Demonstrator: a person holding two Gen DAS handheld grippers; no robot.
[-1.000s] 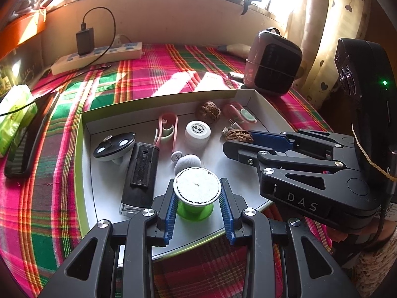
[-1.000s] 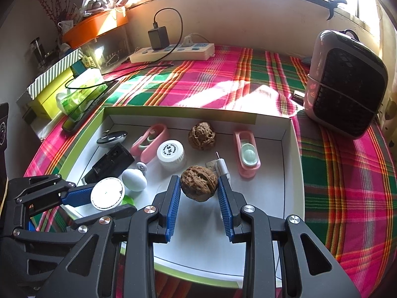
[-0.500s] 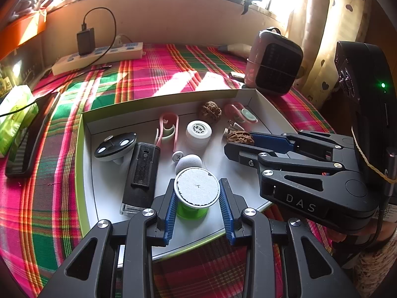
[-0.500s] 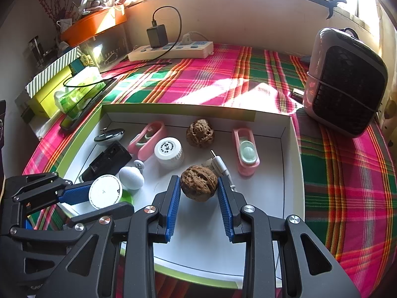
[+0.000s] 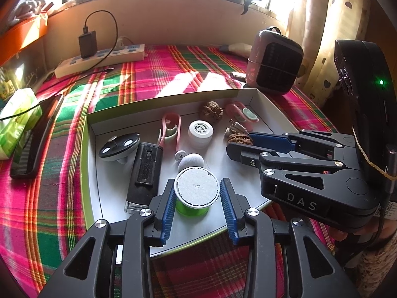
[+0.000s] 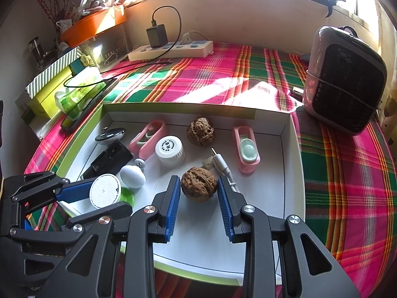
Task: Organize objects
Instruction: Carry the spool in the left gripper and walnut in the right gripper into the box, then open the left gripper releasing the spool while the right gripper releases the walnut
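Observation:
A white shallow box (image 5: 269, 110) (image 6: 291, 146) lies on the plaid cloth with several small items in it. My left gripper (image 5: 197, 193) is shut on a green spool with a white top (image 5: 197, 190), also seen from the right wrist view (image 6: 105, 193). My right gripper (image 6: 198, 186) is shut on a brown walnut (image 6: 198, 183), which shows in the left wrist view (image 5: 239, 139). A second walnut (image 6: 200, 131), a white cap (image 6: 170, 149), two pink clips (image 6: 245, 145) (image 6: 148, 137), a black block (image 6: 109, 159), a white egg shape (image 6: 132, 176) and a cable plug (image 6: 220, 164) lie in the box.
A pink and black heater (image 6: 345, 82) stands right of the box. A power strip with a charger (image 6: 171, 47) lies at the back. A phone (image 5: 34, 134) and a green tissue pack (image 5: 17, 119) lie left of the box. Boxes and an orange tray (image 6: 94, 24) sit far left.
Both grippers have drawn back slightly towards the near side of the box, each still holding its object. The items in the box have not moved.

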